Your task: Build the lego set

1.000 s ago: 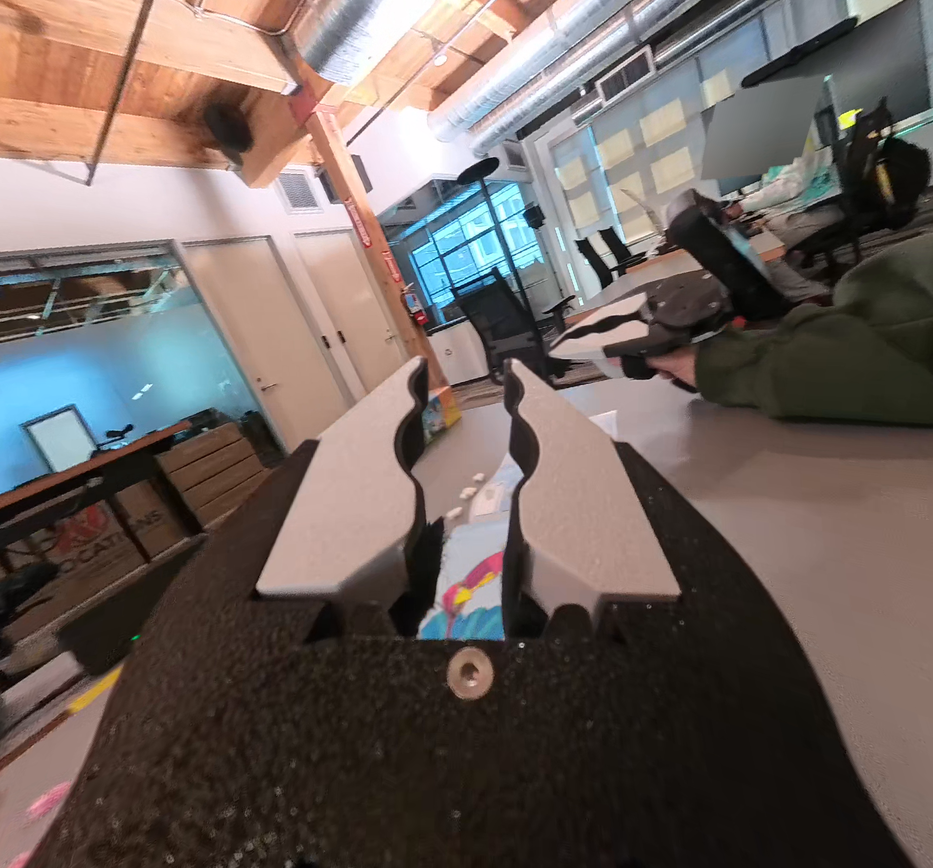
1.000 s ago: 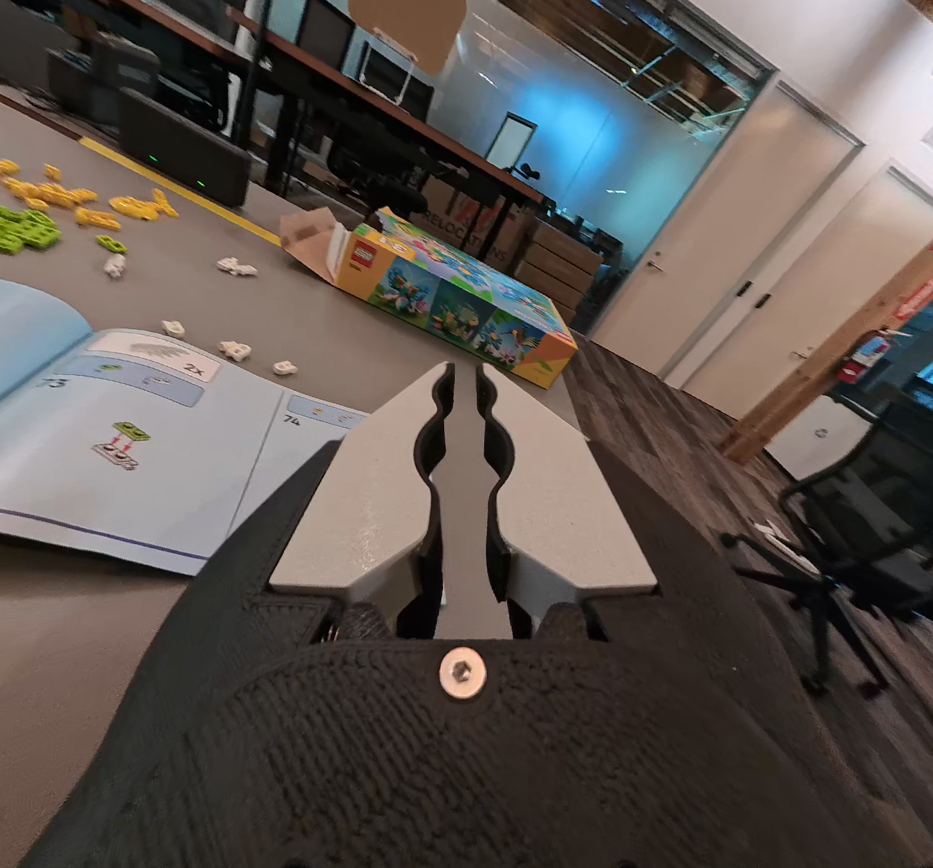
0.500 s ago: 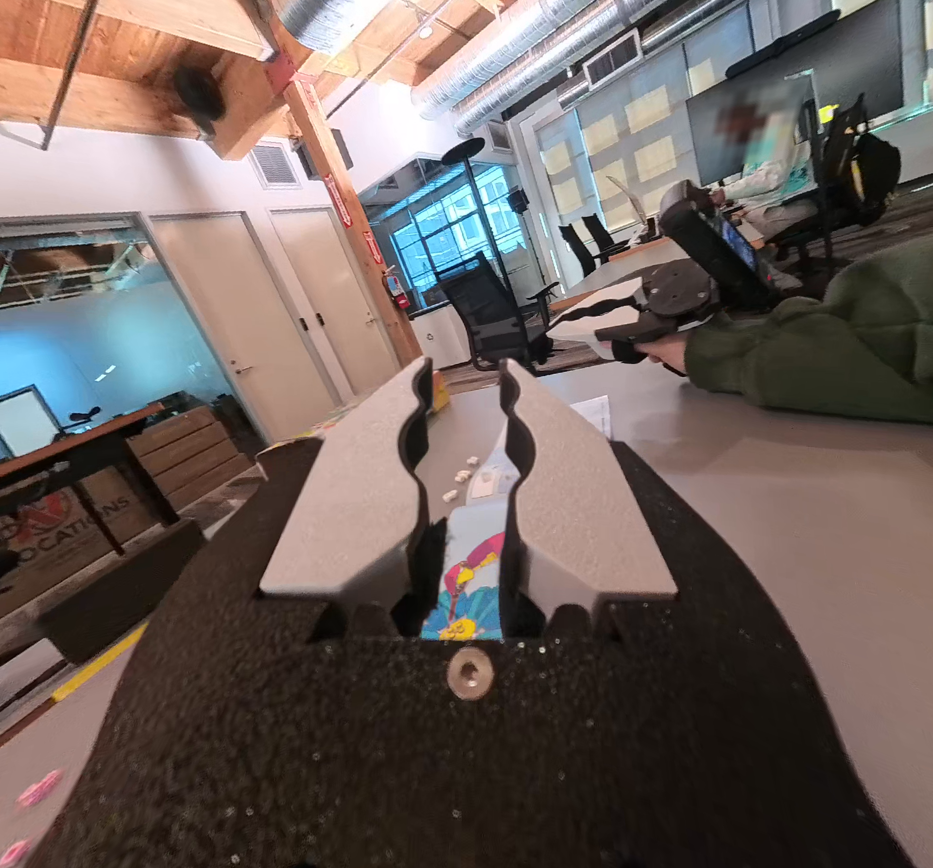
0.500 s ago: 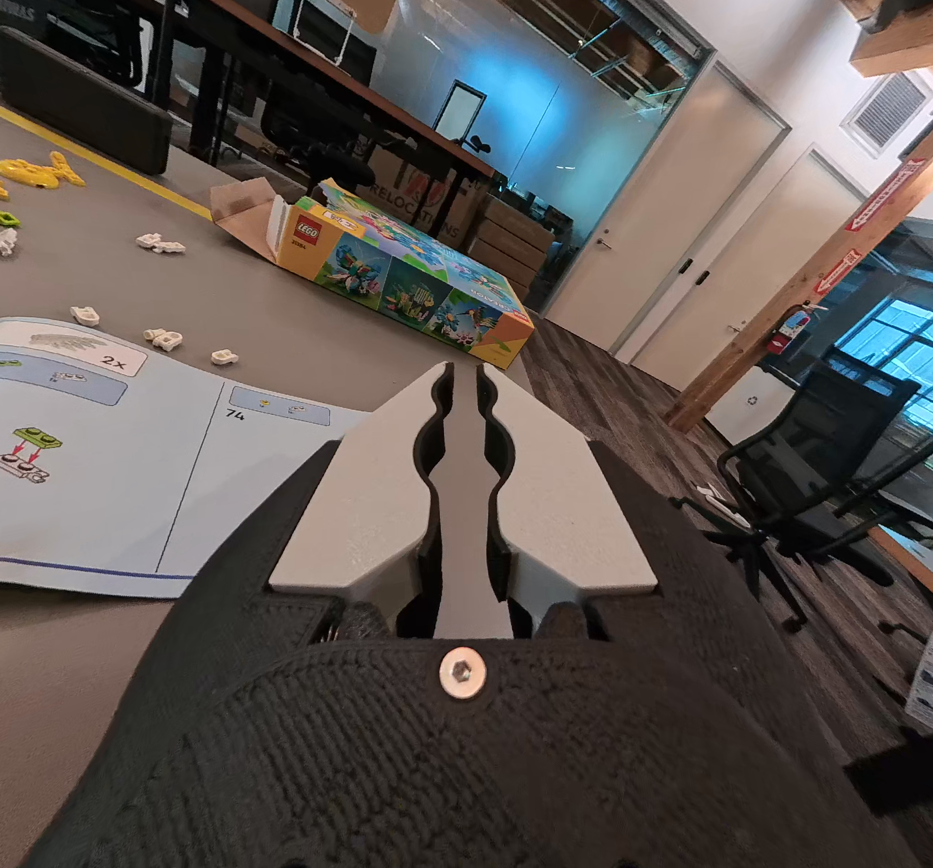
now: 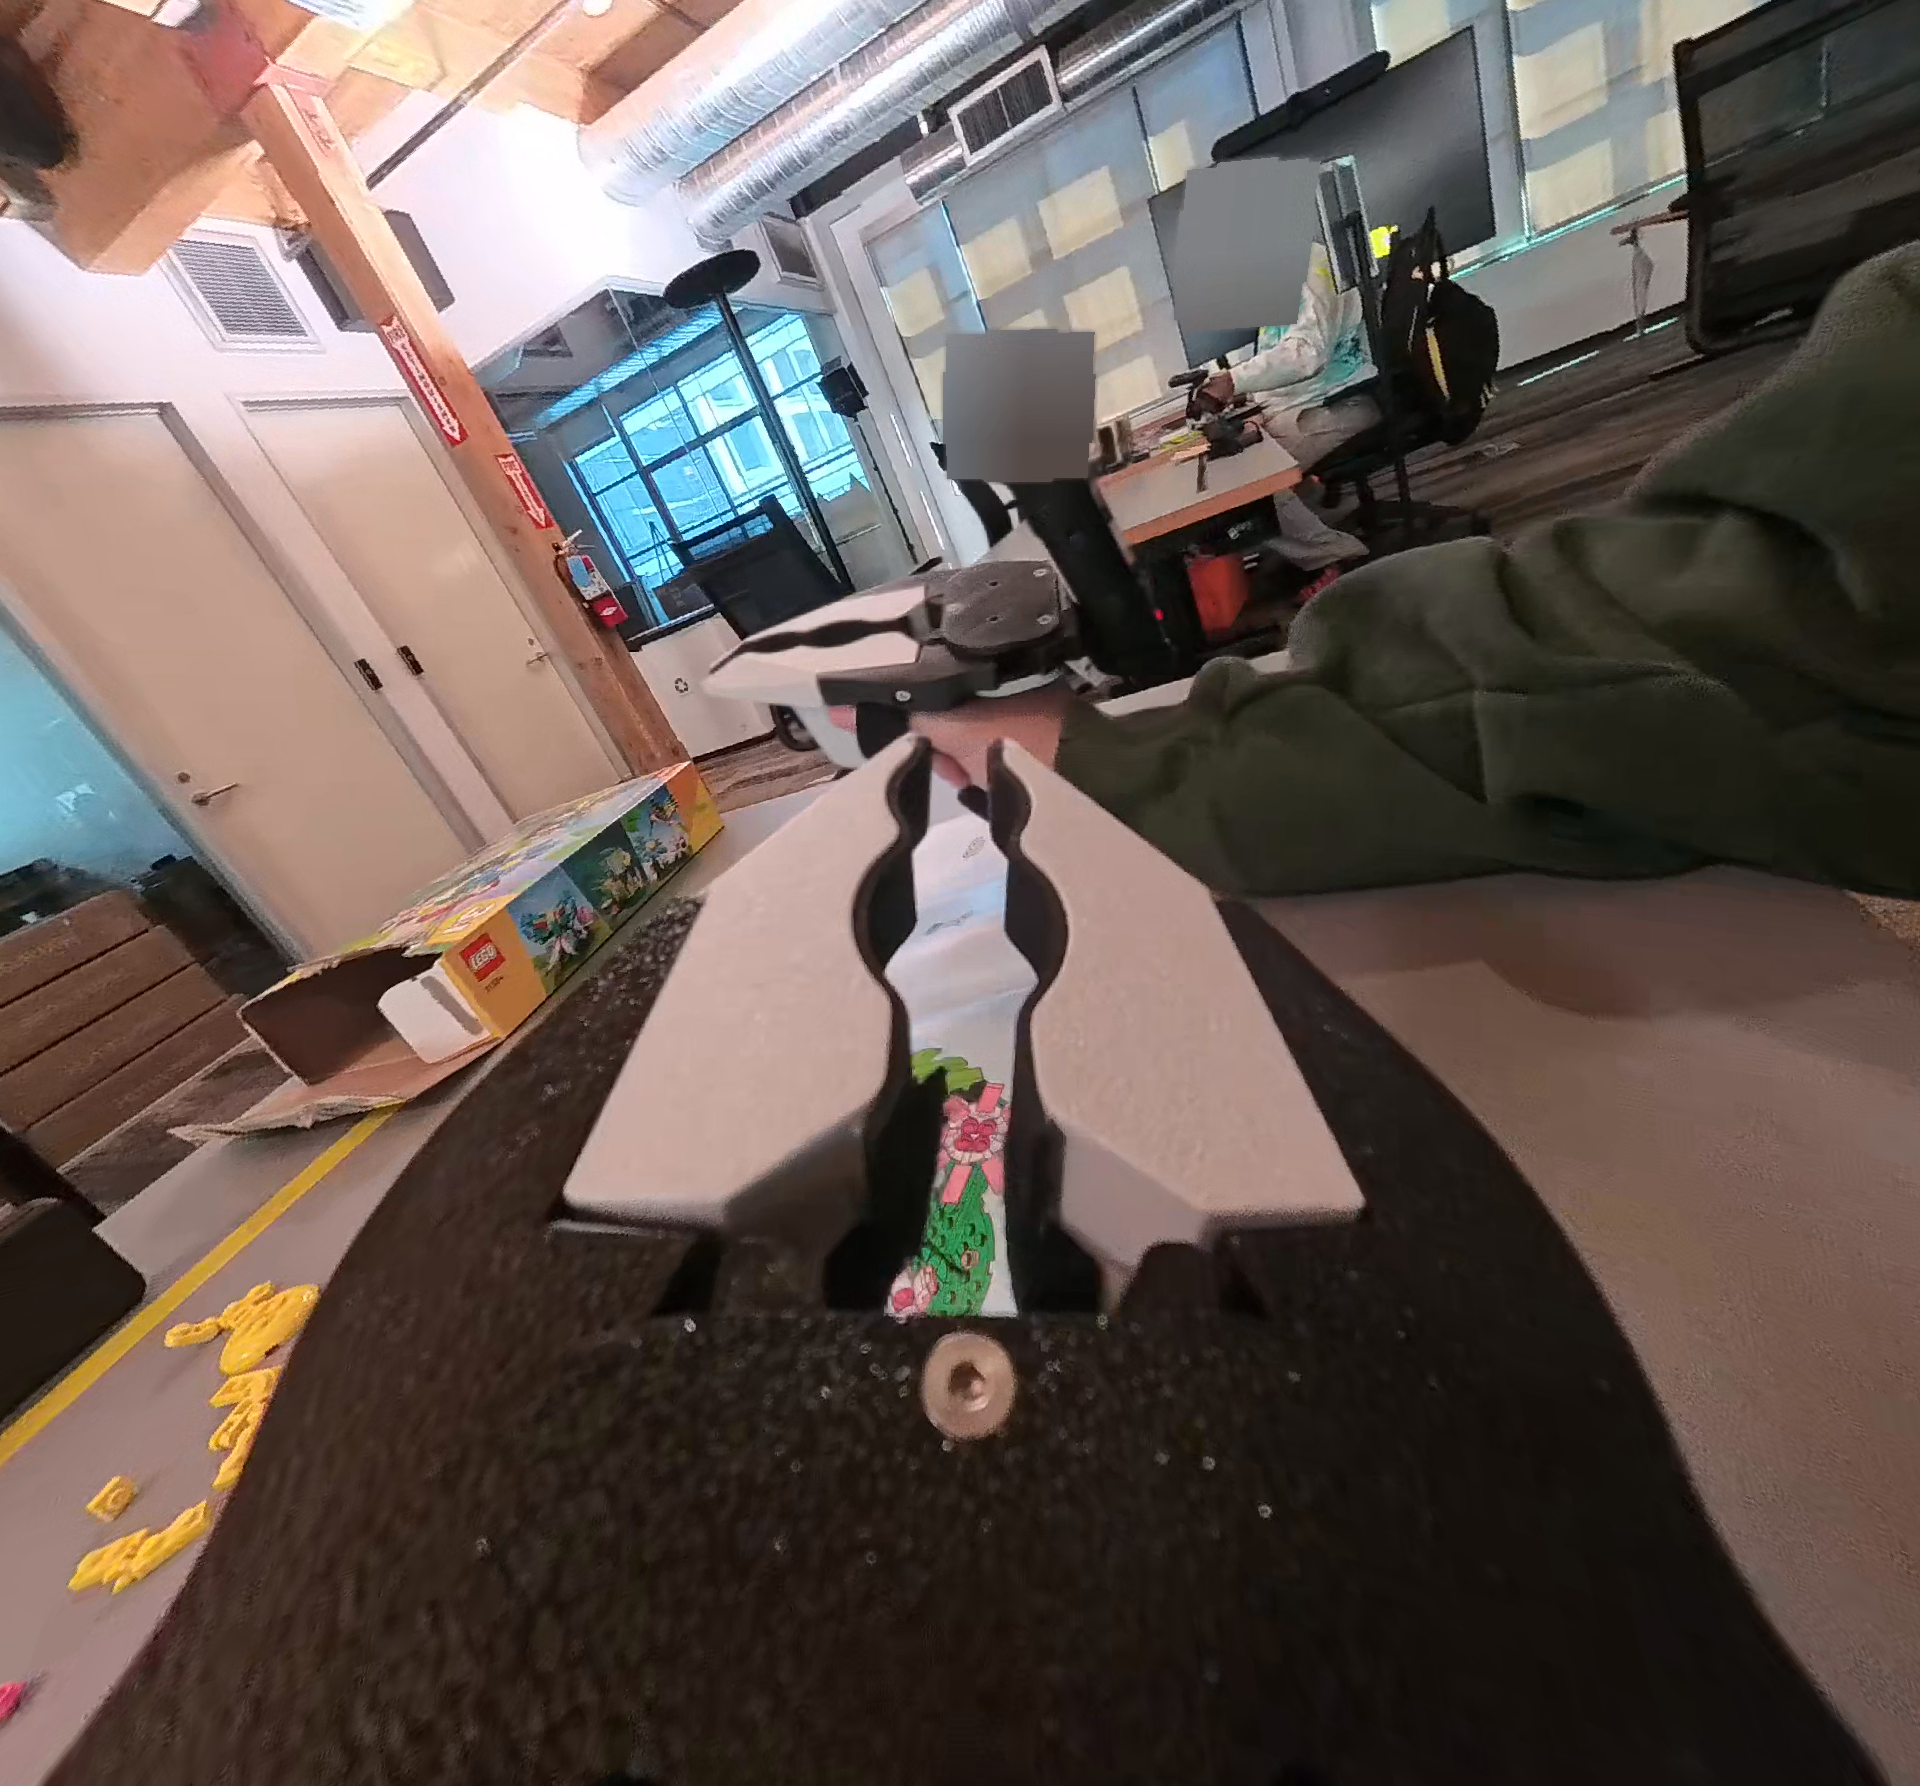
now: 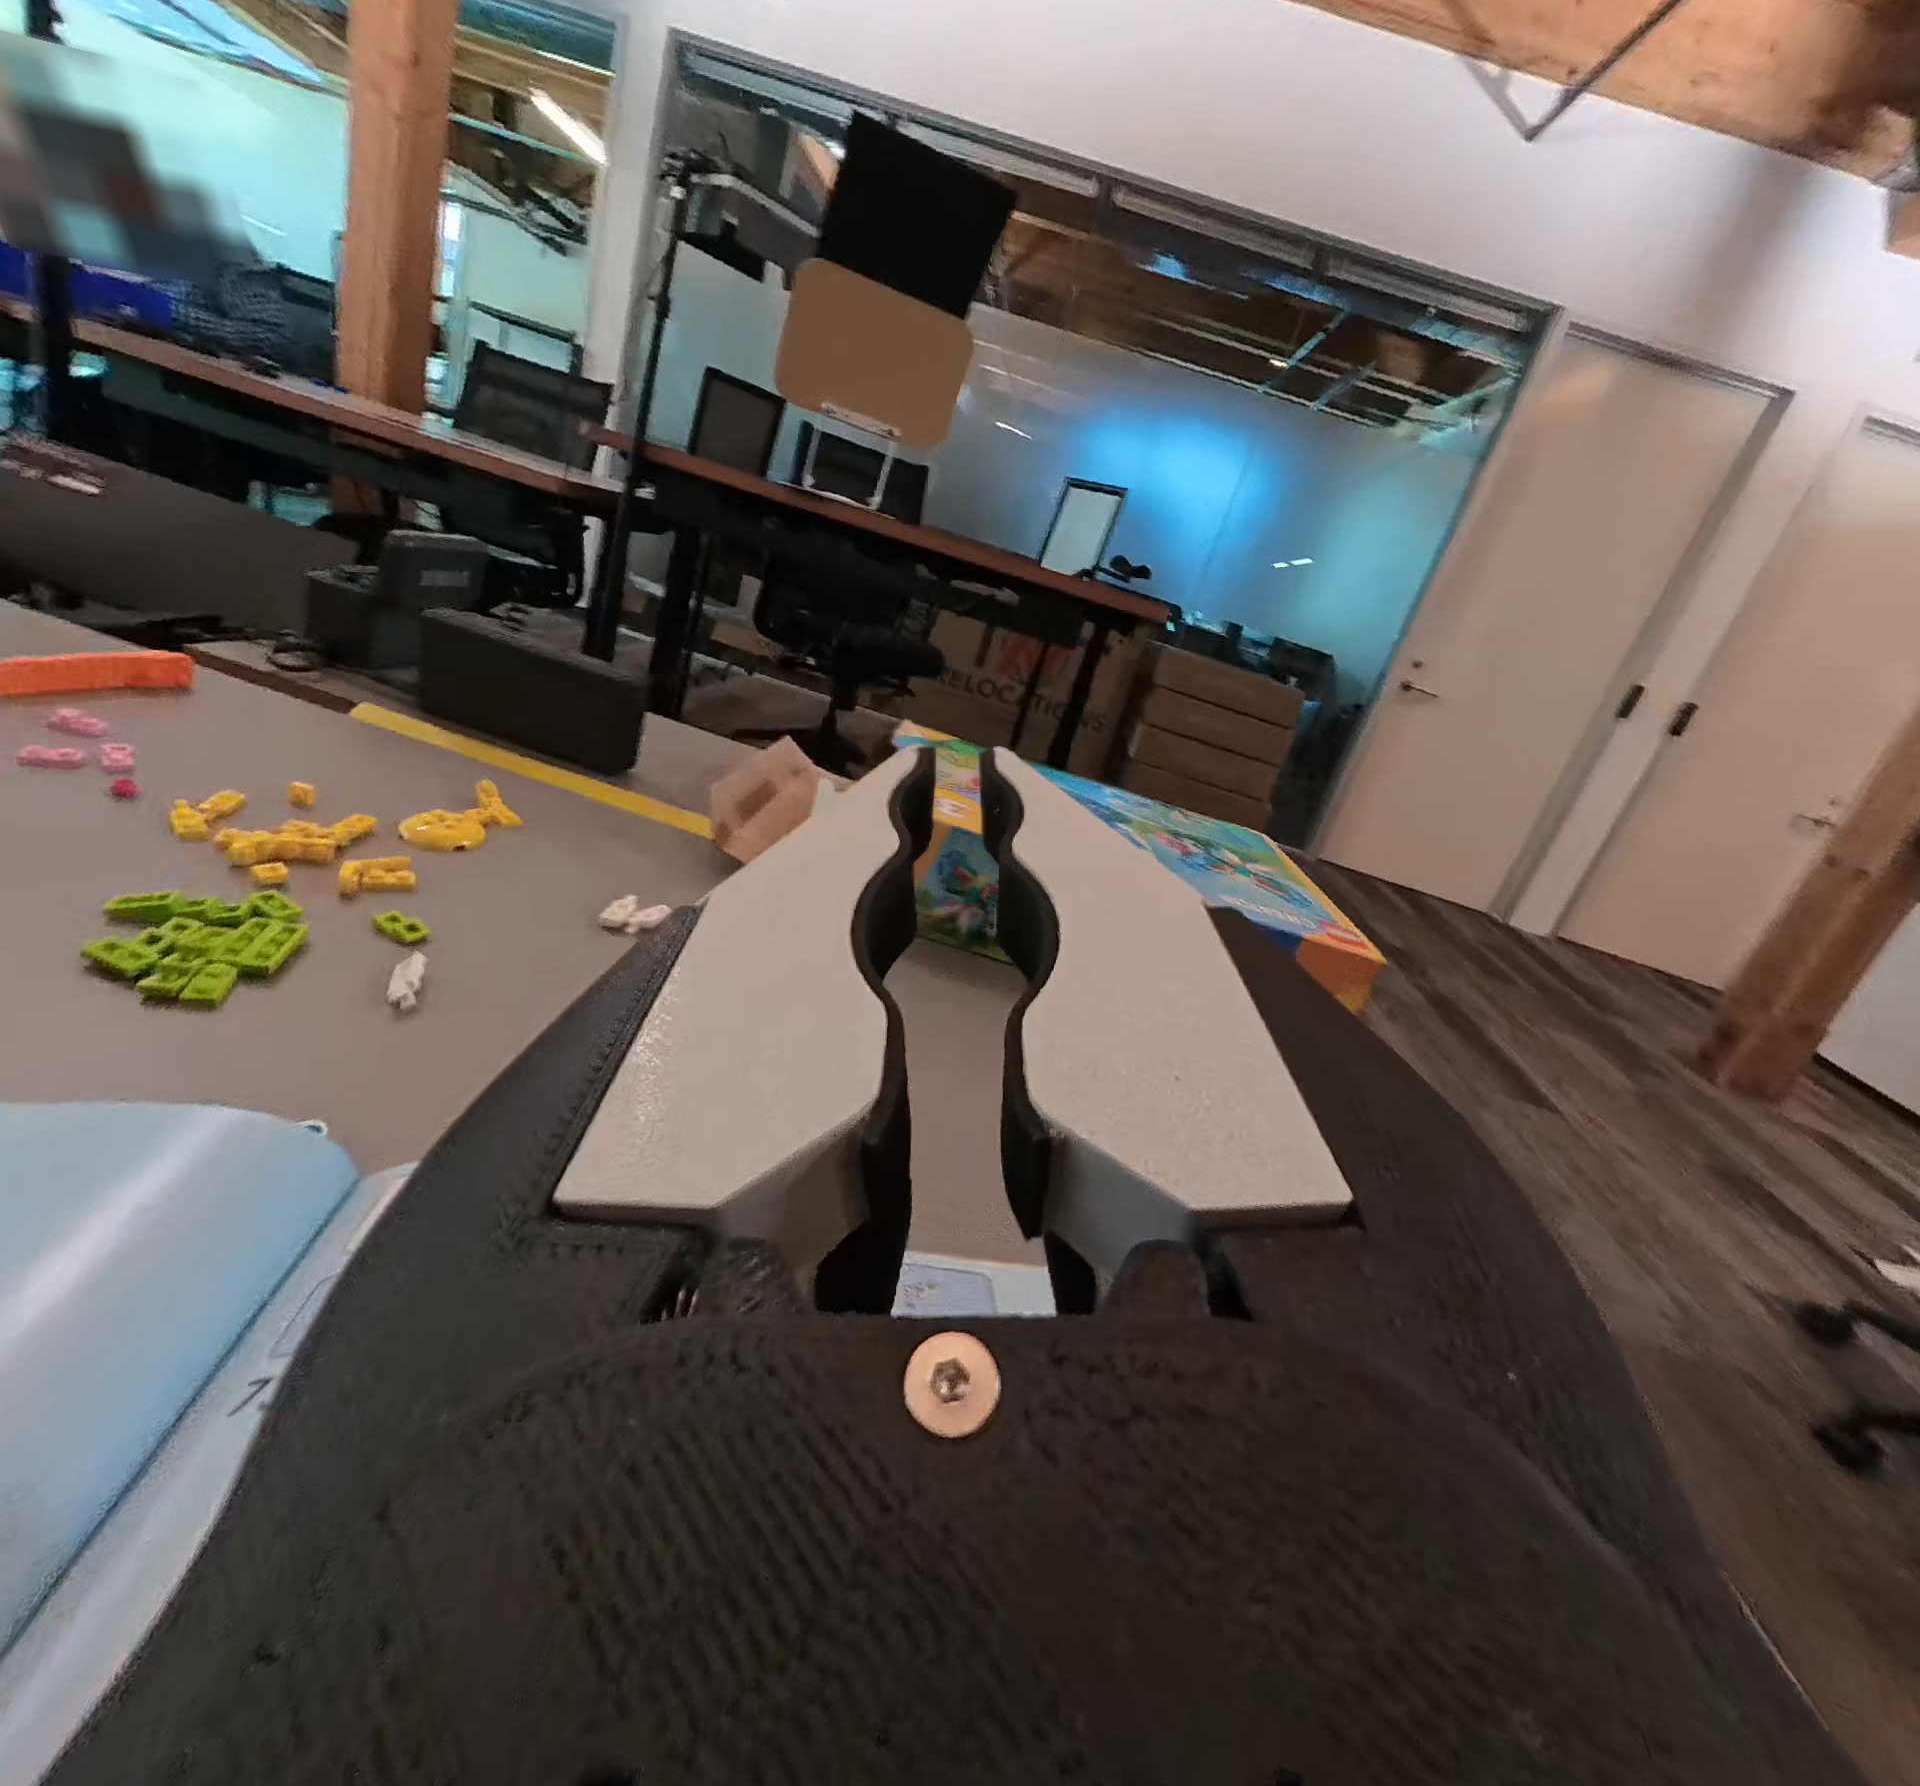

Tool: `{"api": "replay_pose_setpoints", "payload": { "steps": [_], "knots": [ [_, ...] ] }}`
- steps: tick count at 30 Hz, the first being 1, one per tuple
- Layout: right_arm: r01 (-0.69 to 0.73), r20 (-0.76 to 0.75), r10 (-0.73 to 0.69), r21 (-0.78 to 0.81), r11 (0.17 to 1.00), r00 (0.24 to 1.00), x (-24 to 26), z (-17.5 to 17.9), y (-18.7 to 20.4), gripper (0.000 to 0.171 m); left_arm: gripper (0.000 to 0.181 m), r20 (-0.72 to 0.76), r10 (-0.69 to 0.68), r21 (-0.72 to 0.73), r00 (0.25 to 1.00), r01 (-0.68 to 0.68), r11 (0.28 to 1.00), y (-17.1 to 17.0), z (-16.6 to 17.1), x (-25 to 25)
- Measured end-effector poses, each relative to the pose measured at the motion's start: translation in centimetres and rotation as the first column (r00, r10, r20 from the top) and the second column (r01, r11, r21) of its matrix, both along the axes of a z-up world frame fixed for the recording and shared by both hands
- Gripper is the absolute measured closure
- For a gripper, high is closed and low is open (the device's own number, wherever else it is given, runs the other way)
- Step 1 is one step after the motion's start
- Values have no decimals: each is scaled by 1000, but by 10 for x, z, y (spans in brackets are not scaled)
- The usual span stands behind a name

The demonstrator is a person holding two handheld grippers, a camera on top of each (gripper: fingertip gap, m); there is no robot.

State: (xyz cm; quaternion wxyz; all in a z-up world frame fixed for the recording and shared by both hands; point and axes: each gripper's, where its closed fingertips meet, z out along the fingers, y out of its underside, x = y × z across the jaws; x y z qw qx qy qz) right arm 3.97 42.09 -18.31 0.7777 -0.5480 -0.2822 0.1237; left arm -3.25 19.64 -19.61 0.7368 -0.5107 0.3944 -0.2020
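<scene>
Both grippers are up off the table (image 6: 312, 1040) and neither has anything in it. The left gripper (image 5: 956, 760) has its fingers a narrow gap apart, nothing between them, so it's released. Through that gap you can see a strip of the booklet (image 5: 961, 1186) lying flat on the table, with a green and pink picture on the page. The right gripper (image 6: 953, 765) is the same deal: fingers slightly parted, empty, just bare table and a bit of the box (image 6: 1174, 843) showing in the gap.

Using the box as the landmark: it lies on its side at the far edge of the table, one end flap torn open. In the left wrist view the box (image 5: 540, 915) is left of the left gripper, and the right gripper (image 5: 821, 666) shows beyond it, held in a hand (image 5: 987, 744) with a green sleeve (image 5: 1507, 697) resting on the table.

The loose bricks are all to the left of the box in the right wrist view. Closest to it are a few white pieces (image 6: 634, 913), then a scattered yellow pile (image 6: 312, 837), then a lime green pile (image 6: 197, 947) nearer the camera. Farther from the box are some pink bits (image 6: 73, 739) and an orange piece (image 6: 94, 671) at the left edge. The booklet (image 6: 156, 1248) curls up in the near left corner, partly under the right gripper body.

Nothing looks assembled from what I can see, the bricks are just sorted by colour.
</scene>
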Motion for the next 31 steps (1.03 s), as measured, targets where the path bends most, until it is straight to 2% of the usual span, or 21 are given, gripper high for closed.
{"api": "replay_pose_setpoints", "payload": {
  "steps": [3,9,21,28,31],
  "knots": [
    [-10,67,10,10,1000,998,-5,-9,-1,166,175,-12,-8,-6,1000,8,1000,0,-2,1],
    [-20,-26,19,-52,998,999,4,-11,3,166,177,2,-20,-34,1000,20,999,0,-3,0],
    [-45,-50,41,-73,996,998,5,-12,2,167,180,42,-24,-90,999,28,996,4,-5,-3],
    [72,-78,-74,-17,997,994,51,5,4,167,180,57,-28,-107,998,34,994,5,-5,-4],
    [115,-154,-125,-68,991,980,75,-1,14,167,181,67,-28,-115,997,35,993,5,-5,-5]
  ]
}}
